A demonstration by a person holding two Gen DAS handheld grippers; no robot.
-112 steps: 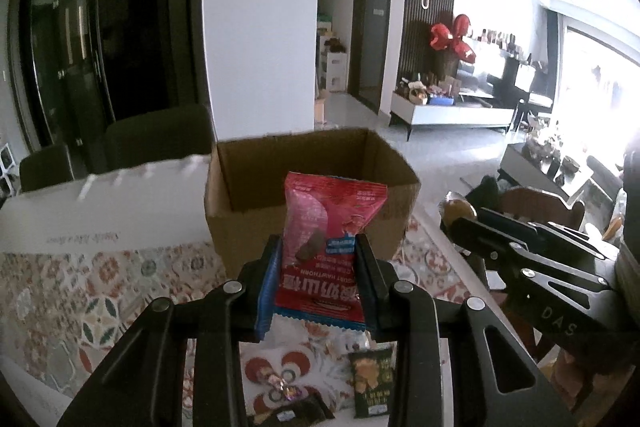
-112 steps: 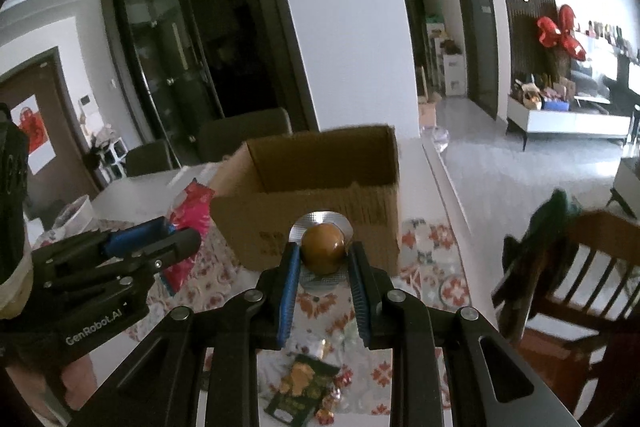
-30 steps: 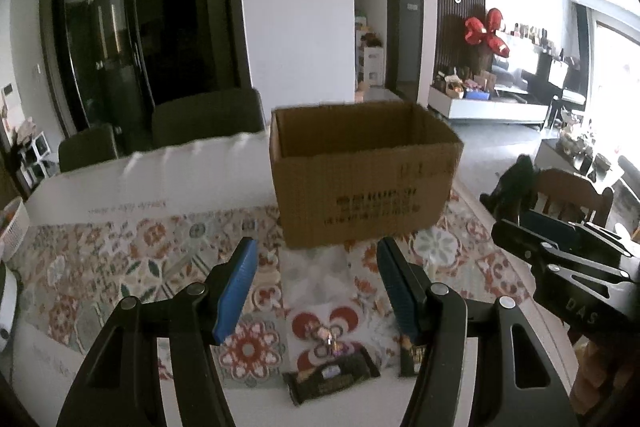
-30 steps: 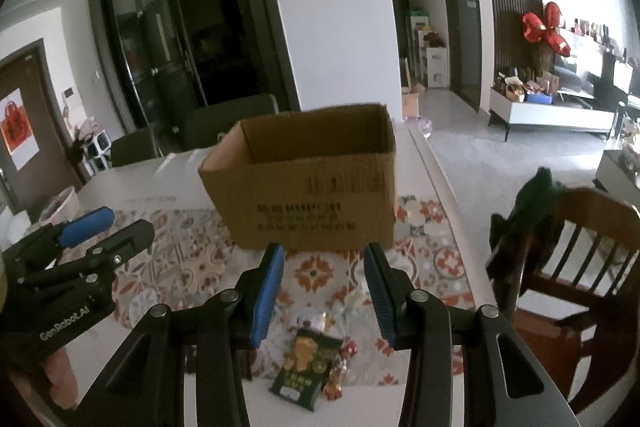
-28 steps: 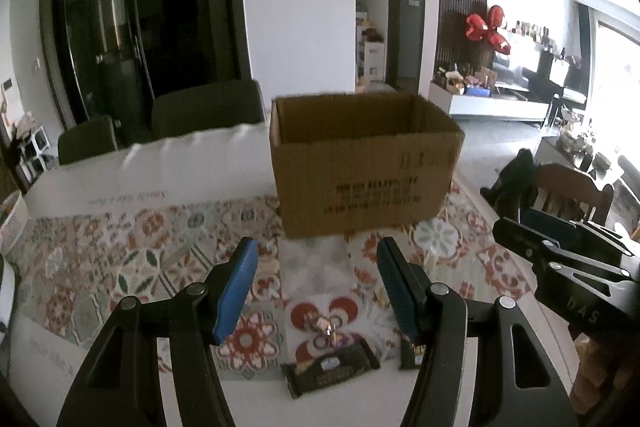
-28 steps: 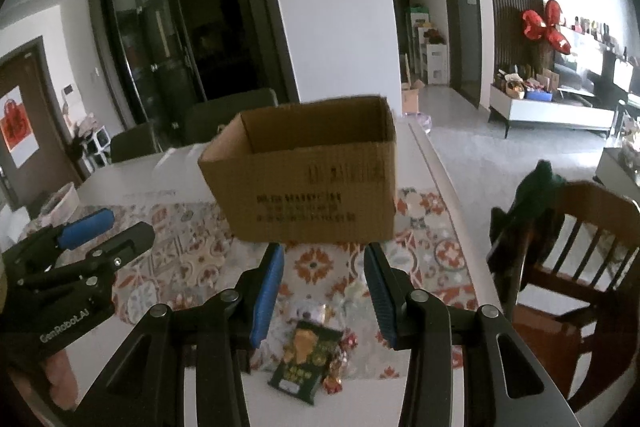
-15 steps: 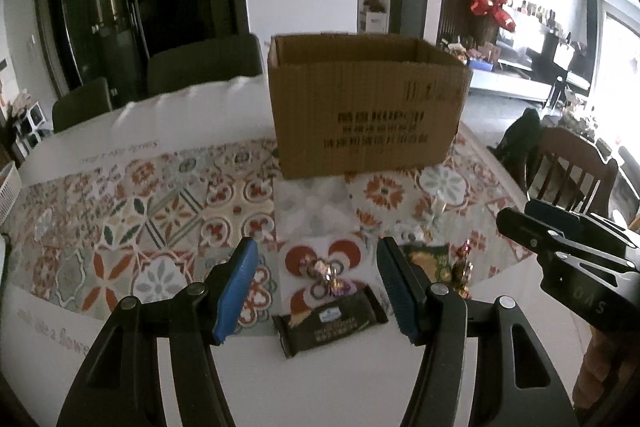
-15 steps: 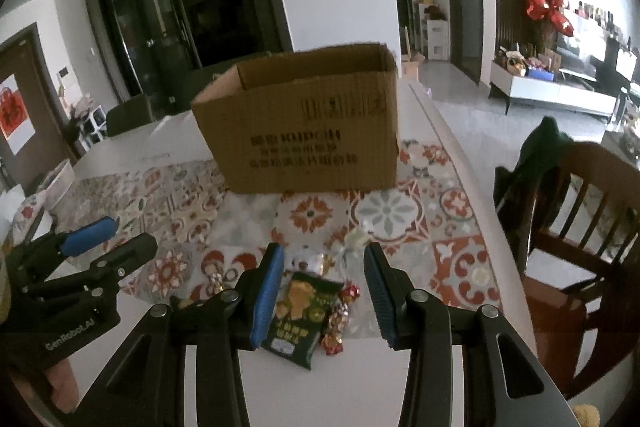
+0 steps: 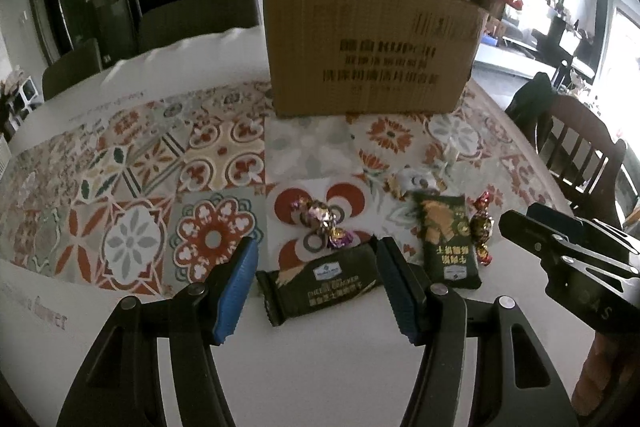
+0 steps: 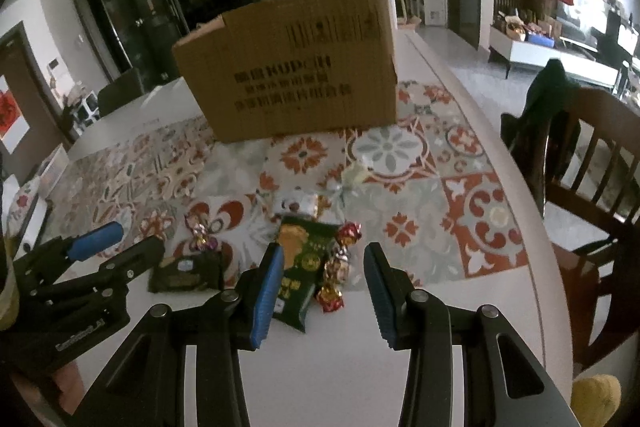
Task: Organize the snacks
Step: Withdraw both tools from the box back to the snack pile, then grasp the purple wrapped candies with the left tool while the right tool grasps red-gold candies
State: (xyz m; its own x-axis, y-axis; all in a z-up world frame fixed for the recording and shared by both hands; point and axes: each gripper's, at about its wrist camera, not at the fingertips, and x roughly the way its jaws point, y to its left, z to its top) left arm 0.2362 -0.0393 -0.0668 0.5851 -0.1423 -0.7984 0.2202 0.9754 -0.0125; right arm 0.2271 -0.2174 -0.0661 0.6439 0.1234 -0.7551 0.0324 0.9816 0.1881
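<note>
Left claw [image 9: 316,287]: jaws spread wide, holding nothing; its blue pads straddle the dark snack bar, which lies between them at the 6 o'clock part of the left wrist view.
Right claw [image 10: 324,285]: jaws spread wide, holding nothing; the green snack packet and the foil candies lie in the gap between its pads.
Dark snack bar [image 9: 320,283]: flat on the white desk edge, tilted a little, at 6 o'clock of the purple foil candy.
Purple foil candy [image 9: 320,221]: on the patterned mat, just beyond the bar, touching nothing else that I can tell.
Green snack packet [image 10: 300,271]: lies lengthwise, half on the mat and half on bare desk; in the left wrist view it sits at 3 o'clock of the bar.
Red and gold candies [image 10: 336,267]: a short row right beside the packet's 3 o'clock edge, touching it or nearly so.
White-wrapped sweet [image 10: 296,203]: at 12 o'clock of the packet, on the mat.
Cardboard box [image 9: 370,43]: stands upright at 12 o'clock, well apart from the snacks, top open, printed side facing the cameras; its inside is hidden.
Desk [image 9: 340,367]: white surface, partly covered by the tiled-pattern mat [image 9: 160,167].
Wooden chair [image 10: 592,163]: at 3 o'clock beside the desk, a dark cloth draped over its back.
</note>
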